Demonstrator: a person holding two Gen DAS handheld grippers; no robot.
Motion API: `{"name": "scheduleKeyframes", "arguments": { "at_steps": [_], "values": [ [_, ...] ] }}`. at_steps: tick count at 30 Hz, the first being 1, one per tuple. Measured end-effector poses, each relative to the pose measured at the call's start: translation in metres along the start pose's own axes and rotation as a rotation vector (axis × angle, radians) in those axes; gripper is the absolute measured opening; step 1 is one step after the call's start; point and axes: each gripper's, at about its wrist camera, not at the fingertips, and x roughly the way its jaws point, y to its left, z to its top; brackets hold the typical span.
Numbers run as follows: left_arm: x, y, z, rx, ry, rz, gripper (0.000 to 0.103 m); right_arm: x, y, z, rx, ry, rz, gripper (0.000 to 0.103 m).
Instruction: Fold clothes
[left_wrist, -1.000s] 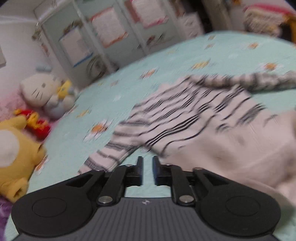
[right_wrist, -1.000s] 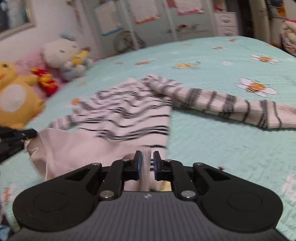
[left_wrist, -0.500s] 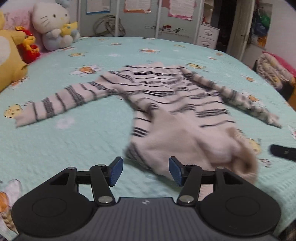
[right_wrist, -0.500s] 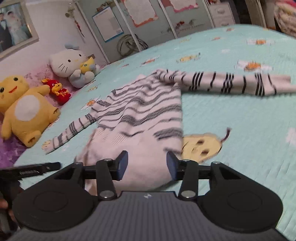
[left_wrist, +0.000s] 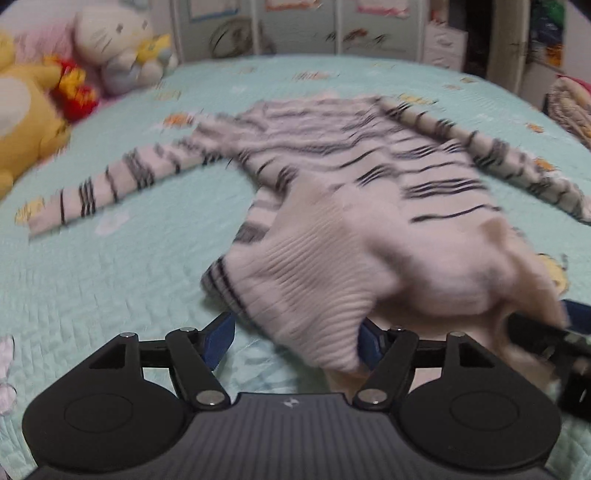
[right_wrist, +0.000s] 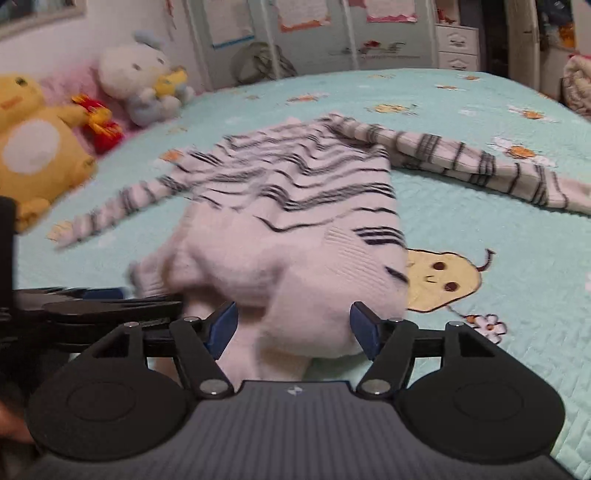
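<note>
A white sweater with black stripes (left_wrist: 351, 177) lies on the teal bedspread (left_wrist: 110, 266), sleeves spread to both sides, its ribbed hem bunched toward me. My left gripper (left_wrist: 295, 338) is open, with the hem lying between its blue pads. My right gripper (right_wrist: 293, 325) is open too, and the hem (right_wrist: 295, 280) sits between its pads. The sweater fills the middle of the right wrist view (right_wrist: 295, 192). The right gripper shows at the right edge of the left wrist view (left_wrist: 546, 332); the left gripper shows at the left of the right wrist view (right_wrist: 92, 302).
Plush toys line the far left of the bed: a yellow one (right_wrist: 33, 147), a red one (right_wrist: 98, 122) and a white cat (right_wrist: 144, 77). Cabinets and drawers (right_wrist: 454, 44) stand beyond the bed. A folded blanket (left_wrist: 572, 107) lies at far right.
Both grippers were shut on the hem a second ago. They have opened, let the hem drop onto the bed, and now sit close around it again.
</note>
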Motion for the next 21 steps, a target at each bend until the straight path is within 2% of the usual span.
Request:
{"name": "scheduleKeyframes", "arguments": {
  "at_steps": [2,3,4,5,6,7,8,10,11,17,21],
  "values": [
    [0.003,0.016,-0.001,-0.043,0.011,-0.019,0.066,0.005,-0.013,0.001,0.027,0.010,-0.042,0.067],
    [0.003,0.022,-0.001,-0.060,0.013,-0.045,0.056,0.007,-0.022,0.000,0.048,0.019,-0.050,0.067],
    [0.002,0.028,-0.001,-0.077,0.016,-0.070,0.039,0.008,-0.032,-0.001,0.071,0.033,-0.051,0.066],
    [0.003,0.033,0.000,-0.088,0.022,-0.093,0.030,0.008,-0.041,-0.002,0.092,0.044,-0.053,0.061],
    [0.003,0.037,0.001,-0.097,0.025,-0.116,0.015,0.008,-0.049,-0.004,0.106,0.053,-0.052,0.055],
    [0.000,0.039,0.001,-0.096,0.020,-0.127,0.012,0.008,-0.055,-0.006,0.114,0.061,-0.045,0.038],
    [-0.002,0.040,0.002,-0.094,0.015,-0.136,0.011,0.008,-0.061,-0.008,0.122,0.070,-0.038,0.022],
    [-0.008,0.040,0.003,-0.080,0.009,-0.147,0.010,0.005,-0.070,-0.011,0.134,0.071,-0.017,0.017],
    [-0.011,0.041,0.003,-0.076,0.006,-0.156,0.009,0.002,-0.072,-0.011,0.131,0.066,-0.008,0.012],
    [-0.023,0.058,0.003,-0.141,-0.001,-0.178,0.008,-0.013,-0.077,-0.008,0.130,0.030,0.016,0.009],
    [-0.041,0.075,0.004,-0.215,-0.025,-0.232,0.007,-0.030,-0.083,0.001,0.128,-0.021,0.019,0.007]
  ]
}}
